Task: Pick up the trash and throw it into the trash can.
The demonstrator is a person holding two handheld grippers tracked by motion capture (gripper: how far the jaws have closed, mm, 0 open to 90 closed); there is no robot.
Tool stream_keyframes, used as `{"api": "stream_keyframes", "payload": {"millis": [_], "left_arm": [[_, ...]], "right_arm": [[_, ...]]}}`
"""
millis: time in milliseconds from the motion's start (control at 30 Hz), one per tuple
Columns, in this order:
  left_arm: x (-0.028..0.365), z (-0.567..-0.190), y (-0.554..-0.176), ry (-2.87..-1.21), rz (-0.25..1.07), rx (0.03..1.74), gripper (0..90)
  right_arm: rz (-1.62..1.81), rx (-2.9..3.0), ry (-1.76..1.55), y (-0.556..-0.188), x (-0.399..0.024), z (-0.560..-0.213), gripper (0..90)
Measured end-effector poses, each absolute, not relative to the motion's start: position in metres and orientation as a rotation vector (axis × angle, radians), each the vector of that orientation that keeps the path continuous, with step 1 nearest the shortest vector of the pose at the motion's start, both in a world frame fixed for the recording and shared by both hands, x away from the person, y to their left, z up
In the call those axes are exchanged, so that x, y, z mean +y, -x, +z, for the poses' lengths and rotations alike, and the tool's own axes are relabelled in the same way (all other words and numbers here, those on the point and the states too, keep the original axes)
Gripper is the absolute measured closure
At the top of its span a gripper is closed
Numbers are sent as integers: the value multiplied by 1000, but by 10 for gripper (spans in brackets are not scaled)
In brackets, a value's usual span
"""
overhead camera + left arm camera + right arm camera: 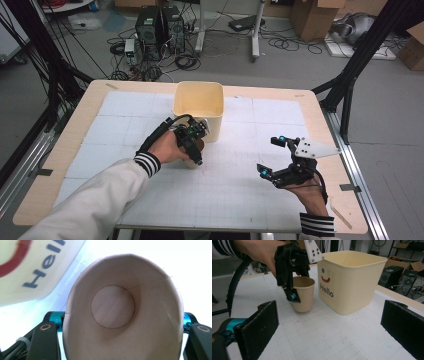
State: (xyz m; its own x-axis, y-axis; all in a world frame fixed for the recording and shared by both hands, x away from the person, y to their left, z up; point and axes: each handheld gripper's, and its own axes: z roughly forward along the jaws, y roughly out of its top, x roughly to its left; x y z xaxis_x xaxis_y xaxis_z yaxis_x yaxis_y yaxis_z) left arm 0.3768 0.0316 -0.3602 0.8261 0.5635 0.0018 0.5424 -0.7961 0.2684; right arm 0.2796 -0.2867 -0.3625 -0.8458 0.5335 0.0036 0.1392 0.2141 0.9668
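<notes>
A brown paper cup (193,161) stands upright just in front of the cream bin (197,85), near its left corner. My left gripper (193,146) reaches down over the cup, with its jaws pressed on the wall from both sides. In the left gripper view the cup (112,307) is squeezed oval between my fingertips, and it is empty inside. In the right gripper view the cup (304,296) stands beside the bin (352,287). My right gripper (271,155) rests at the right of the table, jaws wide apart and nothing between them.
The bin, open-topped with "Hello" printed on its wall (32,270), stands at the back middle of the white gridded mat (235,185). Black frame posts (350,75) rise at the table's right and left. Computers and cables lie on the floor behind.
</notes>
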Motion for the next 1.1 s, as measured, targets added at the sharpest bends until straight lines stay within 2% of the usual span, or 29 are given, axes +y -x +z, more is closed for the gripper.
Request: {"api": "stream_keyframes", "payload": {"millis": [567,1100], "left_arm": [[31,-317,-373,-2767,156,767,331],[36,-290,-373,-2793,124,658,332]], "right_arm": [[1669,2160,-630,-279,-287,-362,4],[1670,2155,-631,-279,-287,-361,3]]}}
